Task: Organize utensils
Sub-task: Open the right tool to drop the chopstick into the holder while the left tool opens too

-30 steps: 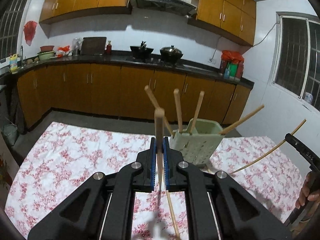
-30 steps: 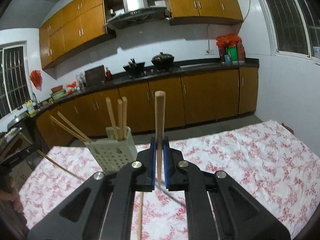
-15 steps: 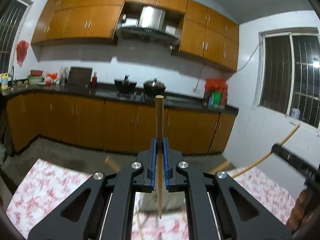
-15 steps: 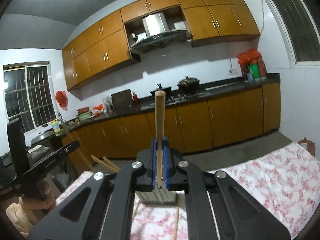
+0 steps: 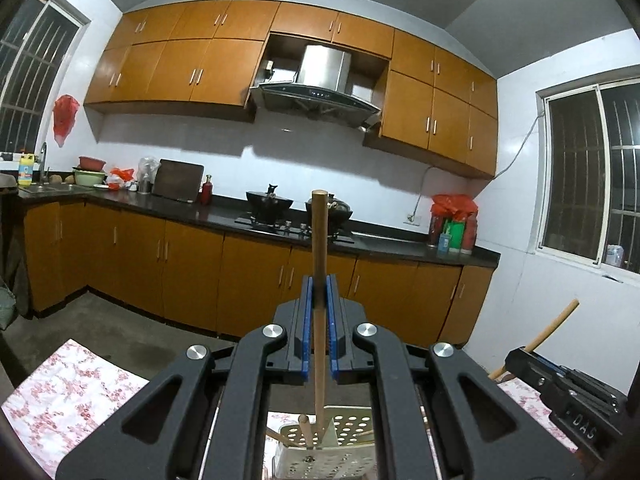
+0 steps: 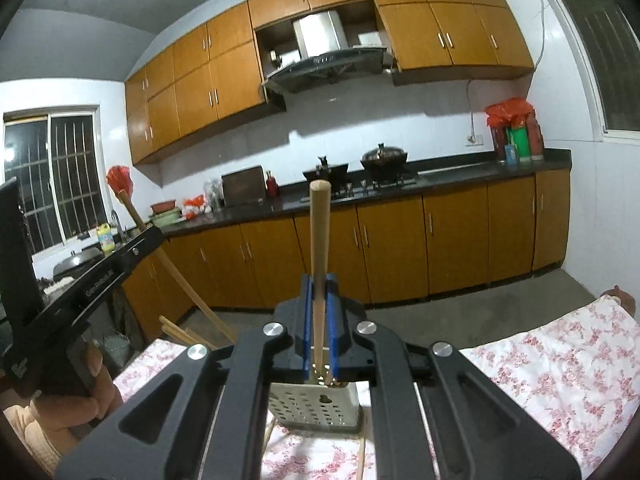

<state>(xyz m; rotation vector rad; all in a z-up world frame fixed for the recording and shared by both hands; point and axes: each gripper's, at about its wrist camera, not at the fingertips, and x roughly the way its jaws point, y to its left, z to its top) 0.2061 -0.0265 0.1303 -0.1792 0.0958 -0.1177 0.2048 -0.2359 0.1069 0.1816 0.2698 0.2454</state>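
Above the perforated utensil holder (image 5: 320, 444), each claw, left (image 5: 319, 332) and right (image 6: 319, 328), clamps one upright chopstick (image 5: 319, 280) (image 6: 319, 264). Recommend lowering each tip vertically into the holder's mouth before release.

Above the perforated holder (image 6: 316, 404) the way down is crowded: chopsticks (image 5: 305, 432) already stand inside, leaning toward nine o'clock. The other gripper (image 6: 80, 280) blocks nine o'clock; the flowered cloth (image 6: 560, 364) at three o'clock lies bare.

Both chopsticks (image 5: 320, 280) lifted above the holder (image 6: 316, 408).
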